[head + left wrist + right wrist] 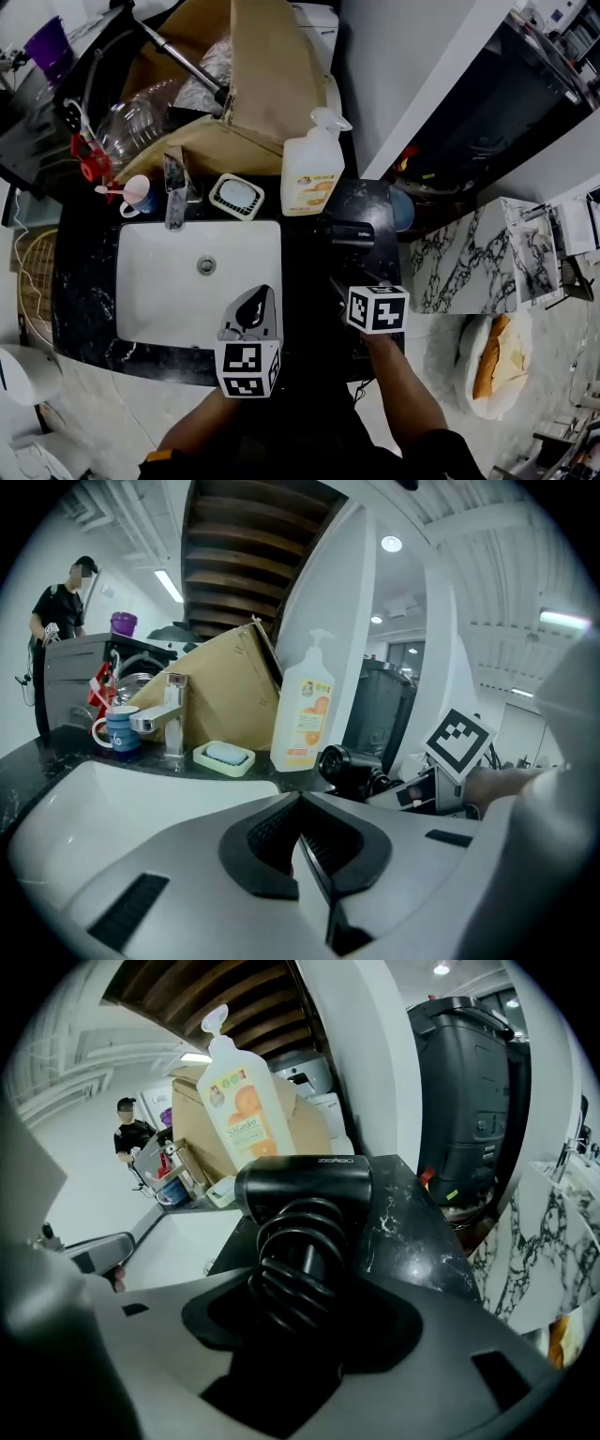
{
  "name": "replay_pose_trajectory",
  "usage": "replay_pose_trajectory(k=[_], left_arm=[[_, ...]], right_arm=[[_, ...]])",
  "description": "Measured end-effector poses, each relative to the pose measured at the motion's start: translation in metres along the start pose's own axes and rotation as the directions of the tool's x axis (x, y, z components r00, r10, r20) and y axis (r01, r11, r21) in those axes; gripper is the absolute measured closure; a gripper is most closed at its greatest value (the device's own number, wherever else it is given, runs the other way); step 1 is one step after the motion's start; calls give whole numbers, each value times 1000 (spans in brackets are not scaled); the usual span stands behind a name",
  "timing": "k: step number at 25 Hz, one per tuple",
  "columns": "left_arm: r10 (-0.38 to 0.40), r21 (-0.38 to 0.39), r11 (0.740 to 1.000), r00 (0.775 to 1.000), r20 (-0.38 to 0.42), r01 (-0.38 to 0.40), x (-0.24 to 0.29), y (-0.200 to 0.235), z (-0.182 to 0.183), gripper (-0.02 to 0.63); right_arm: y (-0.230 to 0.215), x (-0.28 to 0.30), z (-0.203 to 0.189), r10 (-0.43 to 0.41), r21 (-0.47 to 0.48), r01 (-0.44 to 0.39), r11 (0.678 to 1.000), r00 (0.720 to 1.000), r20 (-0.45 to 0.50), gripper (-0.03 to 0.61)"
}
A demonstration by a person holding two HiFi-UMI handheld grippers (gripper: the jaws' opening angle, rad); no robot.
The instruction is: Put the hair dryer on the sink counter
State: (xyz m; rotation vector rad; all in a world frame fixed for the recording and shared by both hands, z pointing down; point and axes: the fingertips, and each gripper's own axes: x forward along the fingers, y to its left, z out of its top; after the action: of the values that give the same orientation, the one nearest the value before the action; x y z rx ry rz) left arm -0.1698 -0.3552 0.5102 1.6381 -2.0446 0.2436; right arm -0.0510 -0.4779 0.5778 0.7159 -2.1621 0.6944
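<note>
The black hair dryer (345, 232) lies on the dark marble sink counter (84, 281), right of the white basin (159, 281) and just in front of the soap bottle (312, 173). My right gripper (349, 281) is shut on its handle, which has the cord coiled round it (298, 1269). The dryer's barrel (305, 1190) points sideways past the jaws, and its underside is hidden. My left gripper (255, 294) hangs over the basin's front edge, shut with nothing in it (302, 803). From the left gripper view the dryer (349, 769) sits beside the right gripper's marker cube (457, 741).
A faucet (174, 187), a mug (139, 195) and a soap dish (235, 196) line the back of the counter. A cardboard box (253, 84) leans behind them. A person (61, 607) stands far off. The counter ends at a white wall (422, 84) on the right.
</note>
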Motion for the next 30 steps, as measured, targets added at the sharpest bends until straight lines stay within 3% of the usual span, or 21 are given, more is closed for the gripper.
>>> replay_pose_trajectory(k=[11, 18, 23, 30], left_arm=[[-11, -13, 1000, 1000, -14, 11, 7, -8, -5, 607], [-24, -18, 1000, 1000, -8, 24, 6, -13, -3, 607], [-34, -17, 999, 999, 7, 34, -1, -15, 1, 607], [-61, -9, 998, 997, 36, 61, -21, -17, 4, 607]], right_arm=[[-12, 11, 1, -39, -23, 39, 999, 999, -23, 313], [-15, 17, -3, -111, -114, 105, 988, 993, -48, 308], [-14, 15, -4, -115, -120, 108, 987, 992, -49, 304], [-7, -25, -6, -145, -94, 146, 985, 989, 25, 287]])
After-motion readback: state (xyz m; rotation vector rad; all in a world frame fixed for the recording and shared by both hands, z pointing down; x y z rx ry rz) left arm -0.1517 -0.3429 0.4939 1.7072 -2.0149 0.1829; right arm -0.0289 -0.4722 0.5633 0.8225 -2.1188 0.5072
